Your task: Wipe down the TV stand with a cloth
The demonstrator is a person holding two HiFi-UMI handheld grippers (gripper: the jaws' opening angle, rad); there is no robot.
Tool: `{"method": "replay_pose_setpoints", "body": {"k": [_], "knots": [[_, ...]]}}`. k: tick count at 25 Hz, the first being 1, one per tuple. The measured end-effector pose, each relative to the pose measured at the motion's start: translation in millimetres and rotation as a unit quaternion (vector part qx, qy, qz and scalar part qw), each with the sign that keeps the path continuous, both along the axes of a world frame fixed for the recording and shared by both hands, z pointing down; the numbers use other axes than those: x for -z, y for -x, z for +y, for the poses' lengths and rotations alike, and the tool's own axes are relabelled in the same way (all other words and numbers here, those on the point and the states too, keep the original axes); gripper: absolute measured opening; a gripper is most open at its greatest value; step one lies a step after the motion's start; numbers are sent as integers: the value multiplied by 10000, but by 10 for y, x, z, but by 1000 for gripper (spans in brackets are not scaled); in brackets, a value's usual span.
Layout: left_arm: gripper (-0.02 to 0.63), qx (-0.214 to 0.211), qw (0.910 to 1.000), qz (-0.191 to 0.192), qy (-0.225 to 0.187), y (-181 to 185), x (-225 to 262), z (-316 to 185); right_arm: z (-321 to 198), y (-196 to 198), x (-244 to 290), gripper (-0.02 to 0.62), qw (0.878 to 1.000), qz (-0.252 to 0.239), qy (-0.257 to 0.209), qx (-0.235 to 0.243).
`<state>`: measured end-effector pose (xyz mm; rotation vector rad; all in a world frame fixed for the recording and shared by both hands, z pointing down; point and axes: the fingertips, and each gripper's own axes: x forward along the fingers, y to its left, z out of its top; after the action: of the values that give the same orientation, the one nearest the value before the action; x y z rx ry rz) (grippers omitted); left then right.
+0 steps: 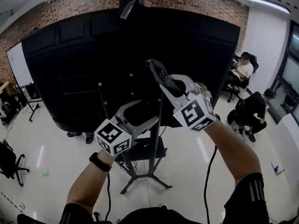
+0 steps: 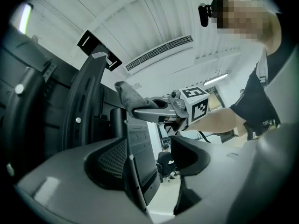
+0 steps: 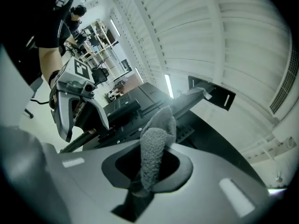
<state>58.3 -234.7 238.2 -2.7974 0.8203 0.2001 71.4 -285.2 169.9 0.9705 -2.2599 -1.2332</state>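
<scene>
The right tool [image 1: 169,83] pinches the grey cloth [image 1: 156,69] upright; left tool [image 1: 145,113] gapes, seemingly empty.

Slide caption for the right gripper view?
Right gripper pinches a grey cloth near the black TV stand; left gripper open alongside.

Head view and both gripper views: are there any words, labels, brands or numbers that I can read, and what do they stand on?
No readable text in any view.
Left marker cube: black-and-white square pattern only, no letters or digits.
Right marker cube: the same kind of pattern.
TV back panel: no label or brand can be made out.
Cloth: no print shows.
Whiteboard: too small to tell.
</scene>
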Motion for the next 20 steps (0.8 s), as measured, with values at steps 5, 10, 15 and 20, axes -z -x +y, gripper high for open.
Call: {"method": "replay_pose_setpoints", "body": {"k": [5,10,15,20], "knots": [[316,215,9997,52,-106,-86,174,-141,-219,63,-13,48,9962,865,-35,35],[316,362,9993,35,-25,-182,138,-212,-226,38,-67,48,9961,796,193,320],[316,494,9987,75,24,-235,69,-295,-280,-96,-113,48,9953,399,660,583],[314,637,9979,102,108,-240,-58,-367,-359,-224,-284,48,9926,303,972,657]]}}
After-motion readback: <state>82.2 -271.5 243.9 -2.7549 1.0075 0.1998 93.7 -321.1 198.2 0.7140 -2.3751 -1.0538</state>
